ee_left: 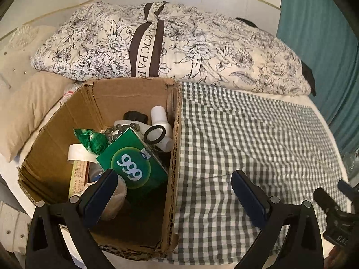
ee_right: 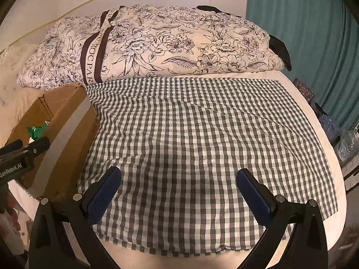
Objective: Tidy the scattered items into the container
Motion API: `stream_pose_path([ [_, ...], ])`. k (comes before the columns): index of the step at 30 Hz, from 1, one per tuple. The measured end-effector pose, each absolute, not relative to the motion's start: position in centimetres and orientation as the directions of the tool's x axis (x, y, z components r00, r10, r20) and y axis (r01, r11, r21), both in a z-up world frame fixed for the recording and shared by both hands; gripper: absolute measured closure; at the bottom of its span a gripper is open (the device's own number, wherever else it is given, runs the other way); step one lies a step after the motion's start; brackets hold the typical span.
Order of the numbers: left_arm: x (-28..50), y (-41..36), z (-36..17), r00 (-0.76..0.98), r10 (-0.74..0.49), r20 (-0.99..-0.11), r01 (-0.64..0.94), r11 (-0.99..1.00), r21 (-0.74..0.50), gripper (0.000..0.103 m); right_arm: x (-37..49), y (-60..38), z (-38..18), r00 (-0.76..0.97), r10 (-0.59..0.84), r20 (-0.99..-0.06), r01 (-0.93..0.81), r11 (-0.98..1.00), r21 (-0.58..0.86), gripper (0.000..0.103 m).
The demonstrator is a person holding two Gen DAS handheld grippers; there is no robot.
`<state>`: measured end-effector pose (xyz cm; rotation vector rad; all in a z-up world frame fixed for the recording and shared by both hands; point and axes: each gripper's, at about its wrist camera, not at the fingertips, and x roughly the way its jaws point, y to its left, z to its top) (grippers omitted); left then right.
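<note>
An open cardboard box (ee_left: pixel 56 134) sits on the bed at the left of a green checked cloth (ee_left: pixel 258 145). In it lie a green "999" box (ee_left: pixel 134 165), a green foil bag (ee_left: pixel 92 141), a bead string (ee_left: pixel 121 130), a white plastic pipe piece with a black ring (ee_left: pixel 159 125), a tape roll (ee_left: pixel 76 154) and a slim carton (ee_left: pixel 77 177). My left gripper (ee_left: pixel 175 192) is open and empty over the box's right wall. My right gripper (ee_right: pixel 179 186) is open and empty above the cloth (ee_right: pixel 202 145); the box (ee_right: pixel 62 116) is to its left.
A folded floral quilt (ee_left: pixel 179 49) lies behind the box and cloth. A beige pillow (ee_left: pixel 24 112) is left of the box. A teal curtain (ee_right: pixel 314 44) hangs at the right, with plastic bottles (ee_right: pixel 345 143) below the bed's edge. The other gripper shows in each view, at the right edge (ee_left: pixel 336 210) and the left edge (ee_right: pixel 20 154).
</note>
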<state>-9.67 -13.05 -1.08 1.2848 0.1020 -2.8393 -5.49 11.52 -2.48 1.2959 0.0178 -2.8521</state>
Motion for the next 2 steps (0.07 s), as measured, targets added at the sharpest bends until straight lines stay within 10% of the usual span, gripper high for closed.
stream_pose_path([
  [2,-9.47,-12.91,-0.7,-0.672,0.0,-0.74,0.043,-0.998,-0.04,0.0,-5.52,11.54,-2.48,-0.656,-0.009,-0.754,0.015,-1.0,-0.001,0.0],
])
